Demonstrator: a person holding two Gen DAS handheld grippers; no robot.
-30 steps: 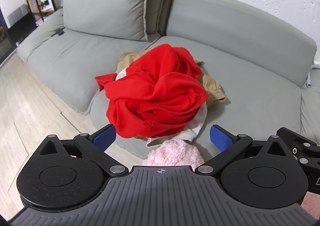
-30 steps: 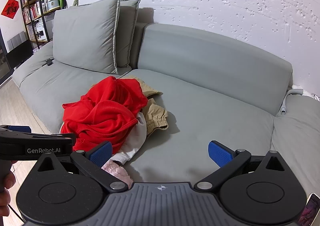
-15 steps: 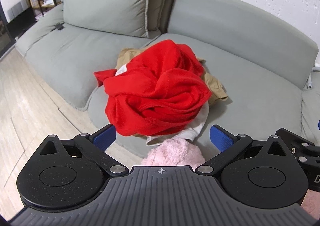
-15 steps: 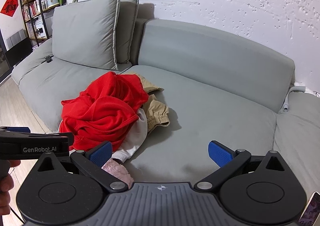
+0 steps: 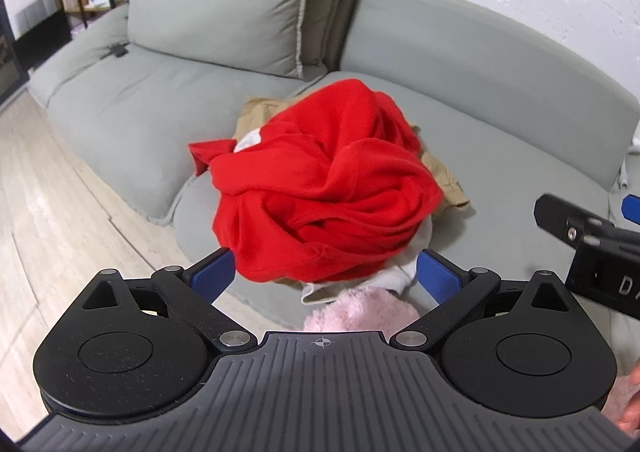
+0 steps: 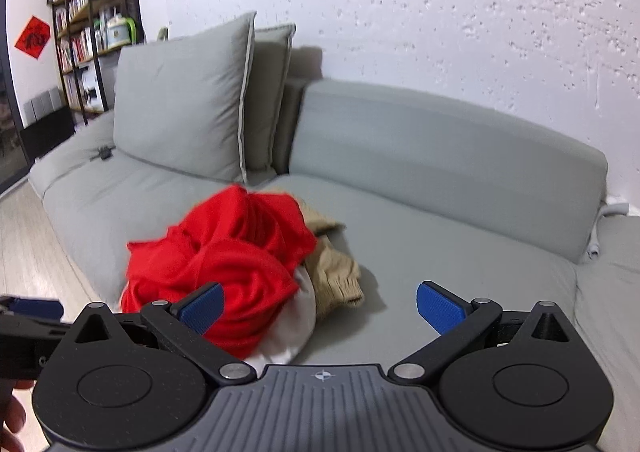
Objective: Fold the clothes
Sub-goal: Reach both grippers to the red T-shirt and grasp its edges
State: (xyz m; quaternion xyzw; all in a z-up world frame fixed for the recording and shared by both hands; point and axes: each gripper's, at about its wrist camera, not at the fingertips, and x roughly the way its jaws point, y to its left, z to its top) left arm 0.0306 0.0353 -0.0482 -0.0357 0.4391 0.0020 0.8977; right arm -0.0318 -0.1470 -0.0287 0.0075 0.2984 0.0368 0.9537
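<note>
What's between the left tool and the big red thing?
In the left wrist view, a fluffy pink garment and some white cloth lie between the left tool and the red garment.

Tan clothes (image 5: 448,182) mostly buried under the red top (image 5: 328,188), just an edge at 3 o'clock of the pile. White cloth (image 6: 292,324) tucked under too, only a strip at 5 o'clock. Pink fluffy thing (image 5: 360,312) half hidden behind the left gripper (image 5: 324,276). Right gripper (image 5: 592,244) cut off by the picture's edge at 3 o'clock. Bookshelf (image 6: 92,32) things too small and blurry to name. Small dark thing (image 5: 117,50) on the sofa (image 5: 500,156), too tiny to tell.
</note>
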